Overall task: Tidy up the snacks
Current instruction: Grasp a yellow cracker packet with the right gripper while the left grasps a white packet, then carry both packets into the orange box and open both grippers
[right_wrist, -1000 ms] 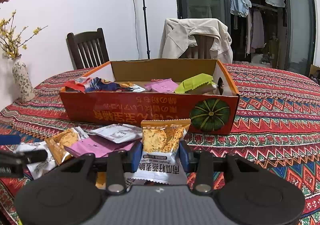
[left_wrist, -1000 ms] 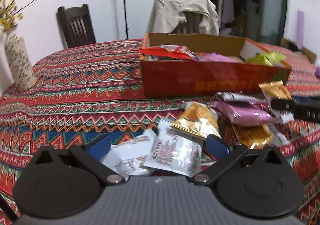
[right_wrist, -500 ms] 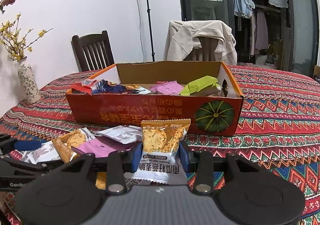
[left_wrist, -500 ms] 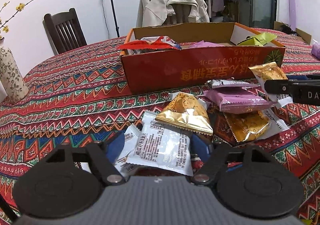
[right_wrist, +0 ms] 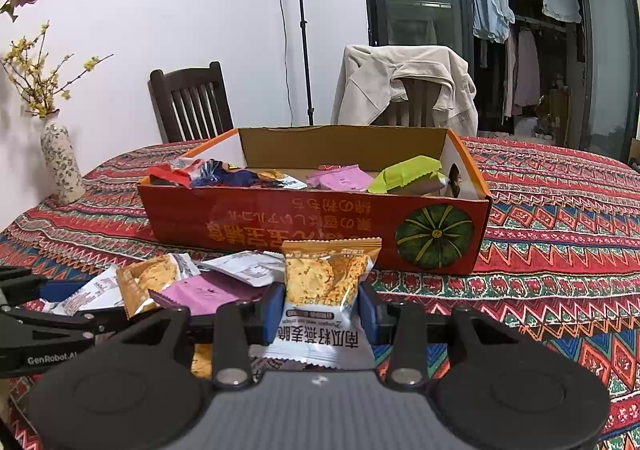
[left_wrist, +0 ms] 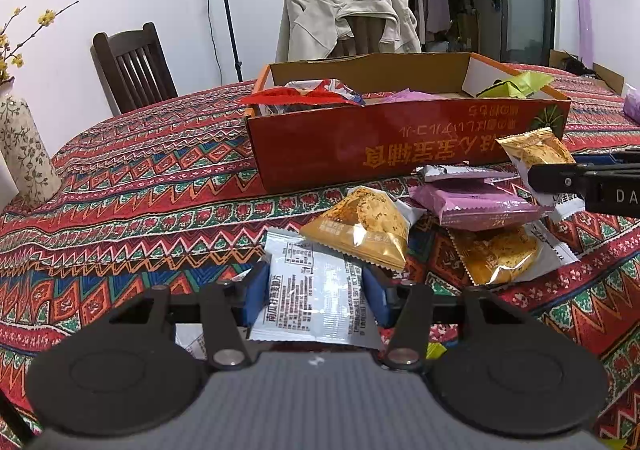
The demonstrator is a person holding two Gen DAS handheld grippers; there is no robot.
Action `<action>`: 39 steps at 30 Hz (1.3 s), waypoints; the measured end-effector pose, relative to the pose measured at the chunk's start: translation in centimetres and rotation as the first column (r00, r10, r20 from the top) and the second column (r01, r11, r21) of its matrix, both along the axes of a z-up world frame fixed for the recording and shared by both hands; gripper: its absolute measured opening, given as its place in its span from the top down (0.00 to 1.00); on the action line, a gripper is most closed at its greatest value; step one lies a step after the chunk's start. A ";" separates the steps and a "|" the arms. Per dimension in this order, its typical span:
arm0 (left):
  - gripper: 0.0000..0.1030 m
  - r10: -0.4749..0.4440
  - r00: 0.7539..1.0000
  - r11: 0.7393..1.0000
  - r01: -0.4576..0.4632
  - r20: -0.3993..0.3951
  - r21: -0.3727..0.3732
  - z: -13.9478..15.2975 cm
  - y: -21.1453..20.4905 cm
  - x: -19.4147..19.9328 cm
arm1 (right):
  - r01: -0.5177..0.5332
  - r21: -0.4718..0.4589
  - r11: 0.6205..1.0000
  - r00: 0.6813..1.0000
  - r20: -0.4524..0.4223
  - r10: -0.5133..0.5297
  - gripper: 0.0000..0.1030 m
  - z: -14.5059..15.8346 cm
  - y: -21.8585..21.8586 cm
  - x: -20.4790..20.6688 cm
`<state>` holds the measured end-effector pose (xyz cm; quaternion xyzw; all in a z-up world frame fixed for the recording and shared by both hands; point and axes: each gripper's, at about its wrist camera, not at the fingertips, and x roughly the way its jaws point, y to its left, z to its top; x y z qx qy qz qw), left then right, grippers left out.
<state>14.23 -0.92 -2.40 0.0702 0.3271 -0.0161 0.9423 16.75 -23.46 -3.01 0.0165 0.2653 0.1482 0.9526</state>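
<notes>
Closing on a white-backed snack packet [left_wrist: 316,290], the left tongs [left_wrist: 316,300] have it between their blue pads at the near edge of the counter [left_wrist: 140,190]. The right tongs [right_wrist: 320,314] grip an orange biscuit packet [right_wrist: 326,290]. Both still need lifting over the red box [right_wrist: 312,226] wall and dropping inside.
</notes>
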 end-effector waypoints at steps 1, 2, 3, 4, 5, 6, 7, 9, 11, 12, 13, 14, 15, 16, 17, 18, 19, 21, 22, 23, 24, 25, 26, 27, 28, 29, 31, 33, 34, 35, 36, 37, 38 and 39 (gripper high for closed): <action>0.49 0.003 1.000 1.000 -0.003 0.001 -0.002 0.0 0.1 0.0 | -0.001 0.000 1.000 1.000 0.002 0.001 0.62 0.0 0.0 0.0; 0.49 0.006 1.000 1.000 -0.006 0.002 -0.003 0.0 0.1 0.0 | -0.001 0.000 1.000 1.000 0.004 0.001 0.62 0.0 0.0 -0.1; 0.50 0.008 1.000 1.000 -0.008 0.004 -0.003 0.0 0.1 0.0 | -0.002 0.000 1.000 1.000 0.006 0.002 0.62 0.0 0.0 -0.1; 0.50 0.011 1.000 1.000 -0.011 0.006 -0.005 0.1 0.1 -0.1 | -0.002 0.000 1.000 1.000 0.008 0.002 0.62 0.0 0.0 -0.1; 0.50 0.014 1.000 1.000 -0.014 0.008 -0.007 0.1 0.2 -0.2 | -0.003 0.000 1.000 1.000 0.010 0.003 0.62 0.1 0.0 -0.2; 0.50 0.019 1.000 1.000 -0.019 0.011 -0.012 0.2 0.3 -0.2 | -0.003 0.000 1.000 1.000 0.011 0.003 0.62 0.1 0.0 -0.2; 0.50 0.024 1.000 1.000 -0.024 0.015 -0.017 0.2 0.4 -0.3 | -0.003 0.000 1.000 1.000 0.013 0.003 0.62 0.1 0.0 -0.2; 0.50 0.031 0.999 0.999 -0.031 0.021 -0.025 0.4 0.6 -0.5 | -0.004 0.000 1.000 1.000 0.015 0.004 0.62 0.1 0.1 -0.3; 0.50 0.038 0.999 0.999 -0.037 0.027 -0.031 0.5 0.7 -0.8 | -0.004 0.001 1.000 1.000 0.017 0.004 0.62 0.2 0.0 -0.3; 0.50 0.042 0.999 0.999 -0.041 0.030 -0.035 0.5 0.8 -0.9 | -0.004 0.001 1.000 1.000 0.018 0.004 0.62 0.2 0.0 -0.3; 0.50 0.045 0.998 0.998 -0.044 0.034 -0.037 0.6 0.8 -1.0 | -0.004 0.001 1.000 1.000 0.019 0.004 0.62 0.2 0.0 -0.3; 0.50 0.049 0.998 0.998 -0.048 0.037 -0.041 0.7 0.9 -1.1 | -0.004 0.001 1.000 1.000 0.020 0.004 0.62 0.2 0.0 -0.3; 0.50 0.052 0.998 0.998 -0.050 0.040 -0.044 0.7 1.0 -1.3 | -0.005 0.001 1.000 1.000 0.021 0.004 0.62 0.2 0.0 -0.3; 0.50 0.056 0.997 0.997 -0.054 0.045 -0.047 0.8 1.0 -1.5 | -0.005 0.001 1.000 1.000 0.022 0.005 0.62 0.2 0.0 -0.4; 0.50 0.059 0.997 0.997 -0.057 0.050 -0.049 0.9 1.1 -1.7 | -0.005 0.002 1.000 1.000 0.024 0.005 0.62 0.2 0.0 -0.4; 0.50 0.062 0.997 0.997 -0.059 0.056 -0.050 1.0 1.1 -1.9 | -0.006 0.002 1.000 1.000 0.026 0.005 0.62 0.3 0.0 -0.4; 0.50 0.066 0.996 0.997 -0.063 0.064 -0.050 1.2 1.2 -2.1 | -0.006 0.003 1.000 1.000 0.028 0.006 0.62 0.3 0.0 -0.5; 0.50 0.074 0.994 0.996 -0.070 0.079 -0.053 1.5 1.3 -2.5 | -0.008 0.004 1.000 0.999 0.033 0.008 0.62 0.3 0.0 -0.5; 0.50 0.077 0.993 0.996 -0.073 0.086 -0.056 1.7 1.4 -2.7 | -0.009 0.005 1.000 0.999 0.036 0.009 0.62 0.4 0.0 -0.6; 0.50 0.080 0.992 0.995 -0.075 0.093 -0.059 1.9 1.4 -2.9 | -0.010 0.006 1.000 0.999 0.041 0.010 0.62 0.4 0.0 -0.7; 0.50 0.082 0.991 0.995 -0.076 0.102 -0.062 2.1 1.5 -3.0 | -0.011 0.006 1.000 0.999 0.047 0.011 0.62 0.5 0.0 -0.8; 0.50 0.084 0.990 0.995 -0.077 0.109 -0.065 2.3 1.5 -3.1 | -0.013 0.008 1.000 0.999 0.052 0.013 0.62 0.6 0.0 -1.0; 0.50 0.086 0.989 0.995 -0.079 0.118 -0.068 2.6 1.5 -3.3 | -0.015 0.010 1.000 0.998 0.056 0.014 0.62 0.6 0.0 -1.1; 0.50 0.087 0.988 0.994 -0.079 0.129 -0.073 2.8 1.6 -3.5 | -0.016 0.011 1.000 0.998 0.061 0.015 0.62 0.7 0.0 -1.3; 0.50 0.087 0.987 0.994 -0.077 0.138 -0.076 3.1 1.5 -3.6 | -0.017 0.013 1.000 0.998 0.066 0.016 0.62 0.7 0.0 -1.4; 0.50 0.086 0.985 0.994 -0.075 0.147 -0.080 3.4 1.5 -3.7 | -0.017 0.016 1.000 0.998 0.068 0.016 0.62 0.8 -0.1 -1.5; 0.50 0.081 0.983 0.994 -0.068 0.168 -0.083 3.9 1.3 -3.9 | -0.021 0.021 1.000 0.997 0.074 0.020 0.62 1.1 -0.1 -1.7; 0.50 0.073 0.979 0.995 -0.058 0.188 -0.087 4.5 1.1 -4.0 | -0.021 0.022 1.000 0.996 0.084 0.019 0.62 1.4 -0.2 -2.0; 0.50 0.067 0.978 0.995 -0.051 0.197 -0.087 4.9 0.9 -3.9 | -0.021 0.023 0.999 0.996 0.090 0.019 0.62 1.7 -0.2 -2.1; 0.50 0.063 0.977 0.995 -0.045 0.206 -0.087 5.2 0.7 -3.8 | -0.021 0.026 0.999 0.995 0.097 0.018 0.62 1.9 -0.3 -2.3; 0.50 0.058 0.975 0.995 -0.041 0.214 -0.086 5.5 0.5 -3.7 | -0.019 0.027 0.999 0.994 0.105 0.016 0.62 2.2 -0.4 -2.3; 0.50 0.054 0.973 0.996 -0.036 0.224 -0.087 5.8 0.3 -3.6 | -0.017 0.027 0.999 0.994 0.111 0.014 0.62 2.5 -0.5 -2.4; 0.50 0.050 0.971 0.996 -0.030 0.233 -0.089 6.2 0.1 -3.5 | -0.014 0.028 1.000 0.993 0.117 0.011 0.62 2.8 -0.5 -2.4; 0.50 0.046 0.969 0.996 -0.025 0.243 -0.091 6.6 -0.1 -3.3 | -0.012 0.027 1.000 0.992 0.123 0.008 0.62 3.1 -0.6 -2.4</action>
